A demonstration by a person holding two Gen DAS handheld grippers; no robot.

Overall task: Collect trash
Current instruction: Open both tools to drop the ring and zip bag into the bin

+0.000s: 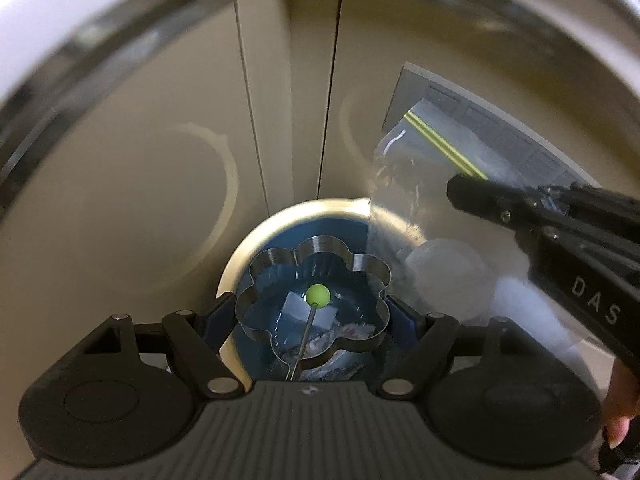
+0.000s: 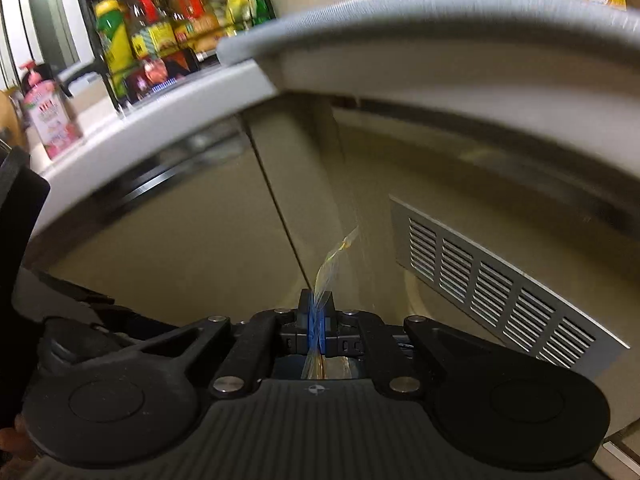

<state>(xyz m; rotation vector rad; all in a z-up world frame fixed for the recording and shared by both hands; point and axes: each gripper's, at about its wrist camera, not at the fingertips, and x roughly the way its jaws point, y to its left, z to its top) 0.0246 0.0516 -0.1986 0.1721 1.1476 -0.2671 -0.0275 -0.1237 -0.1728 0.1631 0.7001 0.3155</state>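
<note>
A clear plastic wrapper [image 2: 320, 280], the trash here, is pinched between the blue pads of the right hand-held gripper [image 2: 317, 312], whose jaws are pressed together on it; the film runs back under the jaws and rises ahead of them in a thin twisted strip with a yellowish tint. From the left wrist view the same wrapper [image 1: 394, 200] hangs as a crinkled transparent sheet beside the right gripper's black tip [image 1: 460, 192], just to the right of the left hand-held gripper [image 1: 312, 312]. That left gripper stands wide apart around a flower-shaped metal ring [image 1: 312, 256]; its blue pads [image 1: 220, 316] sit at either side of the ring, and contact looks likely but is not sure. Inside the ring lie a green ball on a thin wire [image 1: 318, 295] and some crumpled bits, over a blue round container with a pale rim [image 1: 240, 256]. A fingertip [image 1: 618, 432] shows at the lower right edge.

Beyond both grippers stand beige cabinet doors [image 1: 140, 160], with a grey slatted vent panel [image 2: 480, 272] ahead and to the right of the right gripper. Above them runs the white edge of the counter [image 2: 160, 120], and farther off, up and to the left, stand a pink pump bottle [image 2: 48, 116] and a black rack of sauce bottles [image 2: 160, 28].
</note>
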